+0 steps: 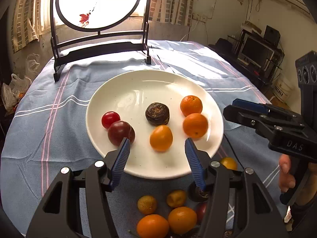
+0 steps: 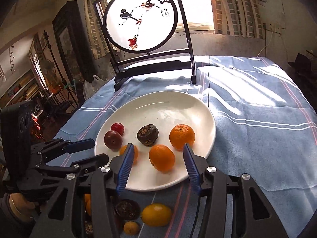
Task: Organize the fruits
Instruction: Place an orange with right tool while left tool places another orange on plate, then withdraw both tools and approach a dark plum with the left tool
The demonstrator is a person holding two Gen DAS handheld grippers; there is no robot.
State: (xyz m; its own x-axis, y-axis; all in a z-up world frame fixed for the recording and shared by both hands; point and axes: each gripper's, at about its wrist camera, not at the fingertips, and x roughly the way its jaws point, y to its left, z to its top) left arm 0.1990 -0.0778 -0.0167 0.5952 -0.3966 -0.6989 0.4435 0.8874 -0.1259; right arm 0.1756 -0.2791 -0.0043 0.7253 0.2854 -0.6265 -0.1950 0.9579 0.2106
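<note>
Hovering above the near rim of the white plate (image 1: 138, 83), the left claw (image 1: 157, 146) is seen with its jaws parted and nothing between them. The right claw (image 2: 157, 154) is likewise held over the near rim, jaws apart and empty; no earlier state can be told.

Ahead of the left claw, six fruits are carried on the plate: a red cherry tomato (image 1: 110, 119) and a dark plum (image 1: 120, 132) touching each other near its left finger, a brown water chestnut (image 1: 157, 114) straight ahead, an orange kumquat (image 1: 160, 137) just beyond the gap between its fingers, and two mandarins (image 1: 195, 125) touching near its right finger.

Below and behind both claws, further fruit is left on the blue striped cloth (image 2: 257, 138) covering the surface: a yellow lemon (image 2: 156, 214), a second water chestnut (image 2: 125, 209) and several small orange fruits (image 1: 152, 226). Beyond the plate, a round painted screen (image 2: 140, 19) is stood upright.
</note>
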